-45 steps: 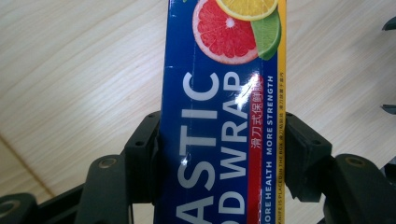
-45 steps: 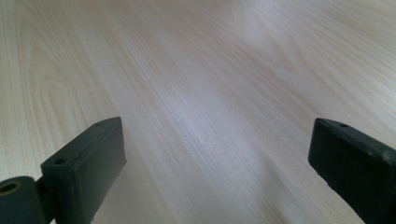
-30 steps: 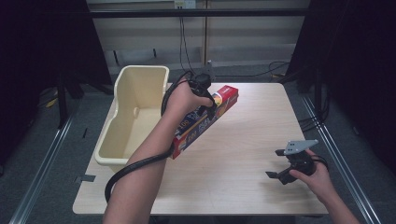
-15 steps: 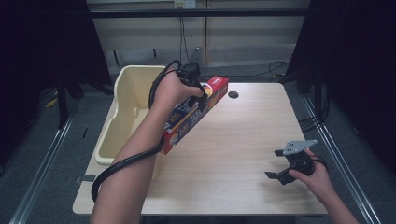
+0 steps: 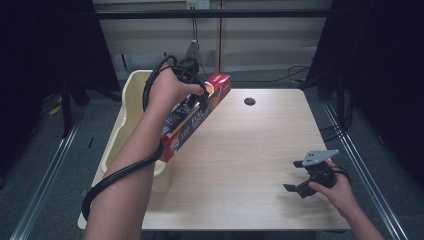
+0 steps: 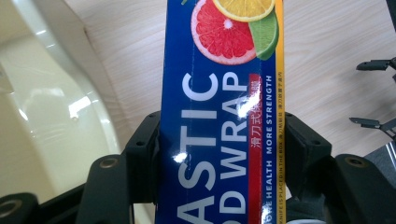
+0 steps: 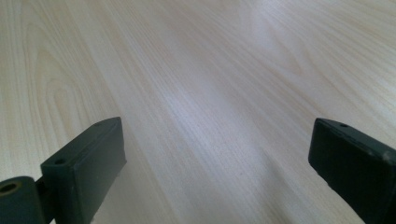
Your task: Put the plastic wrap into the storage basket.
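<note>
The long plastic wrap box (image 5: 196,116) is clamped across its width by the left gripper (image 5: 200,95), one black jaw pressed on each long side (the blue face with citrus slices is seen in the left gripper view). It is held tilted above the table's (image 5: 250,165) left edge, beside the cream bin (image 5: 131,95). The right gripper (image 5: 296,176) is kept low over the table near the right corner, jaws spread wide with nothing between them.
</note>
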`<move>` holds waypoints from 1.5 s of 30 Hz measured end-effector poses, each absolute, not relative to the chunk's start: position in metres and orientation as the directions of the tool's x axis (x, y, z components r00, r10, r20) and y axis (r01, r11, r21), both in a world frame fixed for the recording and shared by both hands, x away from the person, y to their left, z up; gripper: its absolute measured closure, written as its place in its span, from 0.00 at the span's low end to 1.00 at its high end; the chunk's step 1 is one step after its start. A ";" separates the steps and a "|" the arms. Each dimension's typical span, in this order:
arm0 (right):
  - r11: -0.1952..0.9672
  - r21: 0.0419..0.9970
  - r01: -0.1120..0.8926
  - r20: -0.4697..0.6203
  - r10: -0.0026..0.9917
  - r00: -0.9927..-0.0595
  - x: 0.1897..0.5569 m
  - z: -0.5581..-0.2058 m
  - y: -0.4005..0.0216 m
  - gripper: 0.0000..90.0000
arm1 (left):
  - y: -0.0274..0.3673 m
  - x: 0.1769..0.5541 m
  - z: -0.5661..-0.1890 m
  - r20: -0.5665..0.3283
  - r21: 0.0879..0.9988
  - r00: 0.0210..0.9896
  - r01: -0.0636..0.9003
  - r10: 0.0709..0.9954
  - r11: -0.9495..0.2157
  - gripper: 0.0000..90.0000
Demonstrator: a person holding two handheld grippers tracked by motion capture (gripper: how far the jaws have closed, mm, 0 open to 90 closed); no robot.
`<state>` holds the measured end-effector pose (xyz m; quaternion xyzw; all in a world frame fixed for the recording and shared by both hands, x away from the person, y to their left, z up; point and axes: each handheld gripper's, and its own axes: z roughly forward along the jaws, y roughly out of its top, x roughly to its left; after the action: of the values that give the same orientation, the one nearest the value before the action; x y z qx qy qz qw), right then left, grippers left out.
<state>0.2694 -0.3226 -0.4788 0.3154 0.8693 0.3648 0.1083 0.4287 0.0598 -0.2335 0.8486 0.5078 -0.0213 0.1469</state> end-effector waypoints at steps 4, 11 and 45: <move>0.533 0.701 0.475 0.050 0.627 -0.777 0.269 -0.478 -0.323 0.04 | 0.068 0.429 -0.229 -0.191 0.223 0.455 0.883 0.870 -0.413 0.45; 0.532 0.701 0.474 0.050 0.628 -0.777 0.269 -0.478 -0.324 0.04 | 0.081 0.429 -0.222 -0.192 0.229 0.410 0.902 0.891 -0.366 0.45; 0.538 0.699 0.471 0.045 0.624 -0.780 0.267 -0.478 -0.322 0.04 | 0.133 0.424 -0.194 -0.179 0.266 0.279 0.937 0.943 -0.227 0.45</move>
<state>0.2670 -0.3223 -0.4778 0.3143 0.8707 0.3635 0.1051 0.4242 0.1334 -0.1937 0.7832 0.6001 0.0100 0.1622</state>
